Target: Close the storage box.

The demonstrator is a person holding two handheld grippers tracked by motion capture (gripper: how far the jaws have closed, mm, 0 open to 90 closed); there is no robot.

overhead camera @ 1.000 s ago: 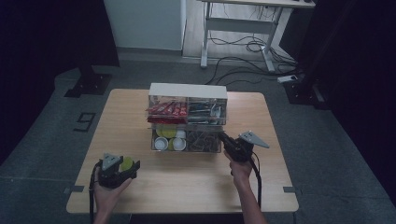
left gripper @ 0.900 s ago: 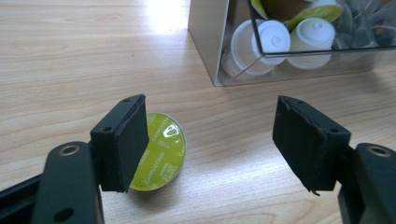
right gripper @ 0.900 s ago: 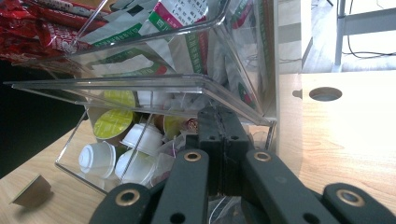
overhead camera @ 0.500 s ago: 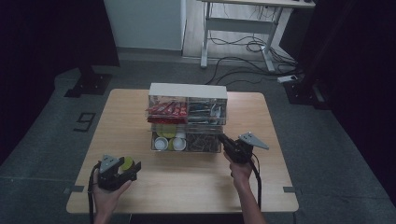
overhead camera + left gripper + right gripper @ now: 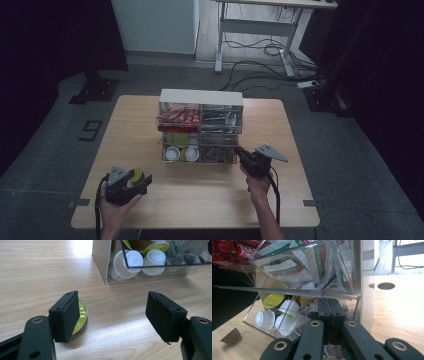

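- Found the green-lidded capsule (image 5: 81, 315) lying on the table (image 5: 200, 200), well in front of the clear organizer (image 5: 200, 97) and off toward its left corner, outside any compartment.
- Saw the capsule tucked just inside one pad of the left gripper (image 5: 112, 295). Could not tell whether they touched.
- Noted that gripper's jaws spread wide with nothing clamped, held low over the tabletop in front of the organizer.
- Logged the right gripper (image 5: 329, 301) with jaws closed tight together, tips at the front of the organizer's lower right compartment, among the tea bags (image 5: 217, 152).
- Could not tell whether a bag or a string was pinched between the pads.
- Spotted white cups (image 5: 135, 260) in the organizer's lower left compartment and red packets (image 5: 177, 117) in the tier above.
- Checked against the earlier high views and recorded no change: both hands in the same spots relative to the organizer, the capsule unmoved, the right jaws closed throughout.
- Judged this a pause, not a step: capsule not yet gripped or stowed in the organizer, and the left jaws yet to close on it before any lift.
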